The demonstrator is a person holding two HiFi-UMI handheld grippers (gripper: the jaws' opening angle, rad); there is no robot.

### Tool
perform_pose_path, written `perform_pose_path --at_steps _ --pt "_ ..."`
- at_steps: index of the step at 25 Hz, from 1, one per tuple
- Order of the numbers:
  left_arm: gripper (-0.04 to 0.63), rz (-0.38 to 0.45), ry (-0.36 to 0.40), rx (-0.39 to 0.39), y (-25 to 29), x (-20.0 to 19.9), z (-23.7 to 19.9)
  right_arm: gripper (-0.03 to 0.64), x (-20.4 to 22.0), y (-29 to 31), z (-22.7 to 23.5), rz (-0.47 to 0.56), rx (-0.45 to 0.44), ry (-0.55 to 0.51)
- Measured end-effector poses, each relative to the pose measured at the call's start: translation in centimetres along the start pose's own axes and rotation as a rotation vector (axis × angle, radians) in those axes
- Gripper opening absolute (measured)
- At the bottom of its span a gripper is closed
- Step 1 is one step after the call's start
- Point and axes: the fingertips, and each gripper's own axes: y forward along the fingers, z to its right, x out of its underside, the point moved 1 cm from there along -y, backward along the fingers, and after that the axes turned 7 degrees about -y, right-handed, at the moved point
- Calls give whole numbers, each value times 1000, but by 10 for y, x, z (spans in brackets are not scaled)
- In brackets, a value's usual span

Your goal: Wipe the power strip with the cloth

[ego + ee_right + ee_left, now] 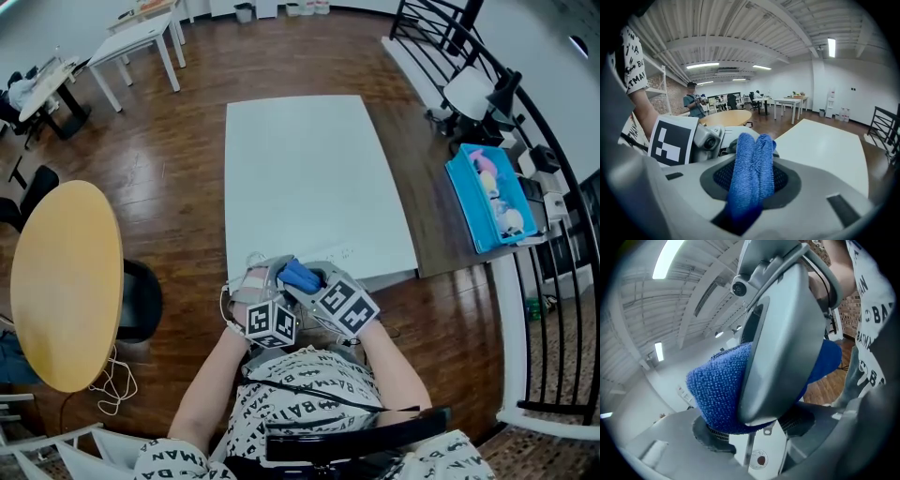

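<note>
At the near edge of the white desk (309, 169), close to the person's body:

- Left tool (261, 287): held low, marker cube toward the camera. Its jaws are closed on a white piece with a small red dot, which appears to be the power strip (757, 452). In the head view this shows as a pale body (253, 278) with thin white cord looping beside it.
- Right tool (314, 286): touching the left one and angled across it. Its jaws are clamped on the cloth (751, 173), which rises from the slot in two folded ridges.
- Cloth: blue, looped pile. It sits between the two tools (298, 275). In the left gripper view it bulges (719, 385) around the right tool's grey finger and presses down onto the top of the held strip.
- Desk: rectangular, its top bare and white.
- Surroundings: dark wood floor; a round tan table (66, 281) at the person's left; a blue bin (464, 202) of small items at the right, near black railings.
</note>
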Motion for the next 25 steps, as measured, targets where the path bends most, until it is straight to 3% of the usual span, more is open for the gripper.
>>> perform_pose_path --at_steps 7,21,25 --pt "290 51 -49 -21 -10 -4 -10 135 14 -22 35 24 99 50" --pt "288 115 -115 -23 -24 -15 -19 133 79 -96 151 -28 437 227" --pt "288 109 -156 -40 -23 -13 -29 133 76 -109 154 30 471 275"
